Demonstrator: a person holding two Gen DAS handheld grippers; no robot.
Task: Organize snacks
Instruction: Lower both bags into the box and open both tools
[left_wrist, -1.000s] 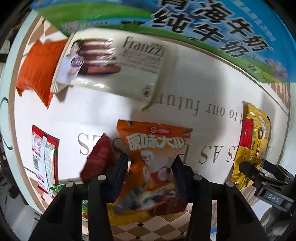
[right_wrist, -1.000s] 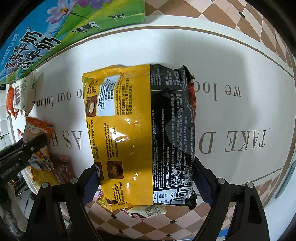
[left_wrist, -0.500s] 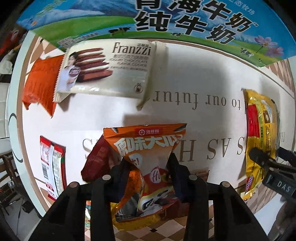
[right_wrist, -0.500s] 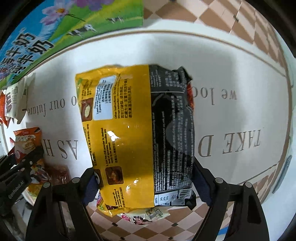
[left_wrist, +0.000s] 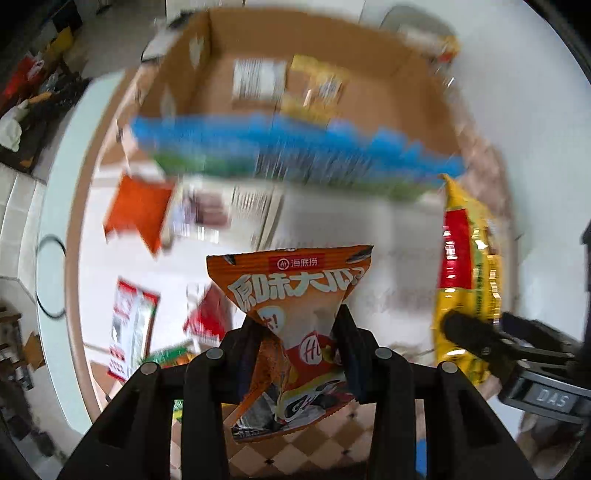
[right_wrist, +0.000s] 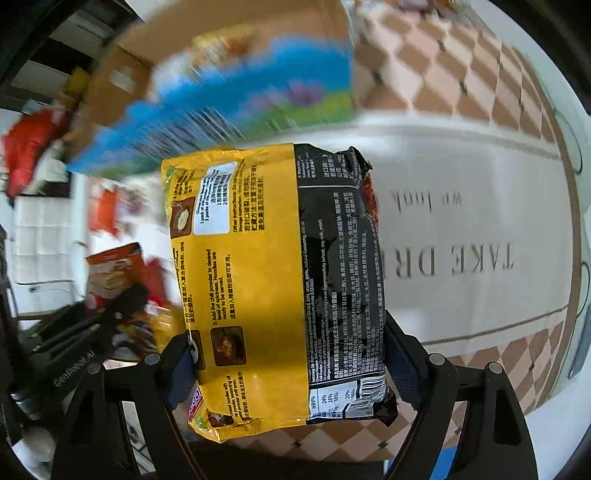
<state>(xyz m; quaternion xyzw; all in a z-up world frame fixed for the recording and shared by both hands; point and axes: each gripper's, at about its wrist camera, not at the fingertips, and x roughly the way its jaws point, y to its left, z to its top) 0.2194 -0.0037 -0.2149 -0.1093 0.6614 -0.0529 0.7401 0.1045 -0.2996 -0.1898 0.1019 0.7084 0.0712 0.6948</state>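
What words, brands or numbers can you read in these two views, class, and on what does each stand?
"海底捞": orange snack bag
"DAS": right claw
"GenRobot.AI": left claw
"TAKE": tablecloth
"Other Instructions", "NRV%": yellow-and-black noodle packet
Blue milk carton and remaining packet print: too blurred or small.

I see a table (right_wrist: 480, 177) under a white cloth printed with grey lettering and edged with a brown-and-cream checker border. An open cardboard box (left_wrist: 369, 92) with a blue-and-green printed side stands at its far end. Lying flat on the cloth, all blurred, I can pick out an orange packet (left_wrist: 138, 208), a pale packet (left_wrist: 225, 210) just beside it, a red-and-white packet (left_wrist: 131, 326) nearer the left edge, and a small dark red packet (left_wrist: 207, 319) close to that
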